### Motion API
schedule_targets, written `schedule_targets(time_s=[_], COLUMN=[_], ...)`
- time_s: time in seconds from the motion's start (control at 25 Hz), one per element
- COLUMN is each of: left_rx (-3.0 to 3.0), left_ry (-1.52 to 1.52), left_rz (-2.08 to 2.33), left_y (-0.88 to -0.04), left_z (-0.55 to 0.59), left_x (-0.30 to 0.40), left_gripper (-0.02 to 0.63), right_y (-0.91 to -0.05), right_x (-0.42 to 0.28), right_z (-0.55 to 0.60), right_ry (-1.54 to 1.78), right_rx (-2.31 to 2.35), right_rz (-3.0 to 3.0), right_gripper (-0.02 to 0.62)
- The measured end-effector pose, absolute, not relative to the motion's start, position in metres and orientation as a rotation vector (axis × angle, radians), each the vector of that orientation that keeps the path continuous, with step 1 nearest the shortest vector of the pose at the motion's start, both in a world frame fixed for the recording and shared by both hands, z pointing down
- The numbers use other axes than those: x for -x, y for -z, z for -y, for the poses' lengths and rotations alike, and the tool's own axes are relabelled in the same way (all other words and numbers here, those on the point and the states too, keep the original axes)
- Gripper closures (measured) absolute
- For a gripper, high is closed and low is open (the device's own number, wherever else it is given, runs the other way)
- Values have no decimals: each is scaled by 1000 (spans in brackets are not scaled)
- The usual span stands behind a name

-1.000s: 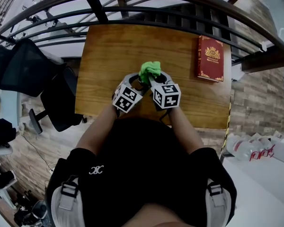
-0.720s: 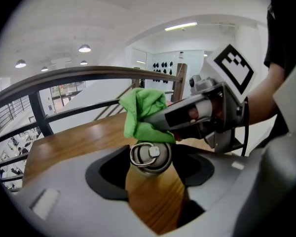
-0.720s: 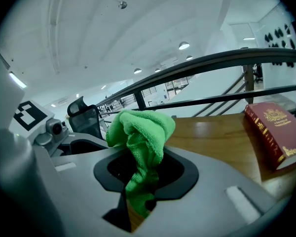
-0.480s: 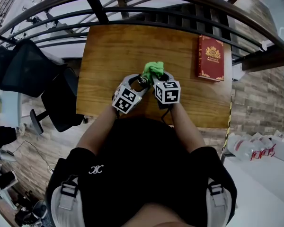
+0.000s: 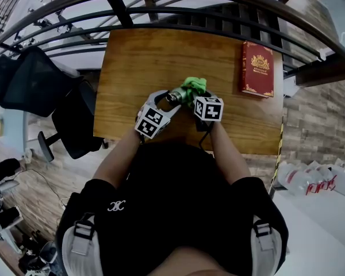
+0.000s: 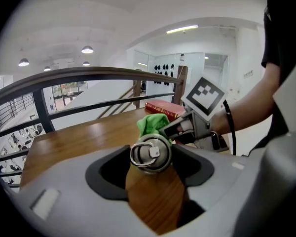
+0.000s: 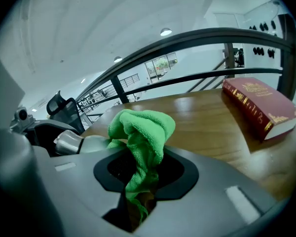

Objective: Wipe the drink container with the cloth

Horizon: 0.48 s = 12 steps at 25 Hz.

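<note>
My left gripper [image 6: 150,157] clamps the drink container [image 7: 71,142]; my right gripper [image 7: 140,181] pinches the cloth [image 7: 140,127] against it. Wooden table [image 7: 212,117] below, railing [image 7: 187,38] ahead.

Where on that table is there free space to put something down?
The far half of the table, between railing and cloth, is bare, as is its left side. Crowded: the near middle, where bottle and cloth meet; the book takes the right edge.

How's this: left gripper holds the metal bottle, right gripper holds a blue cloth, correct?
Not quite: the cloth is green, not blue; the right gripper view shows it. The left gripper does hold the metal bottle, and the right gripper the cloth.
</note>
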<state>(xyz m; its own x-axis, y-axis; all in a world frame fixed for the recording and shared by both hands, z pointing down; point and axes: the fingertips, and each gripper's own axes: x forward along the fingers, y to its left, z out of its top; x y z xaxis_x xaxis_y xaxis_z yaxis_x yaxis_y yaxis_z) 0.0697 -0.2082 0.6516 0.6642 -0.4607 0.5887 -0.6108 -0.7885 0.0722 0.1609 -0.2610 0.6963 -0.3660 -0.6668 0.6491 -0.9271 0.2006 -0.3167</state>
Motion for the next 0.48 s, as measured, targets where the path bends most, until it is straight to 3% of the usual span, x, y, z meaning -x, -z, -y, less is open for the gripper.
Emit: schedule_targets(time_s=[0.48], left_rx=[-2632], left_ry=[-847], left_rz=[847], left_y=[-652], left_z=[204], left_x=[-70], left_gripper=[288], right_y=[-723], right_x=[-169], right_z=[260], right_ry=[-1095], right_rx=[-1467], right_rz=[2028], right_gripper=[503])
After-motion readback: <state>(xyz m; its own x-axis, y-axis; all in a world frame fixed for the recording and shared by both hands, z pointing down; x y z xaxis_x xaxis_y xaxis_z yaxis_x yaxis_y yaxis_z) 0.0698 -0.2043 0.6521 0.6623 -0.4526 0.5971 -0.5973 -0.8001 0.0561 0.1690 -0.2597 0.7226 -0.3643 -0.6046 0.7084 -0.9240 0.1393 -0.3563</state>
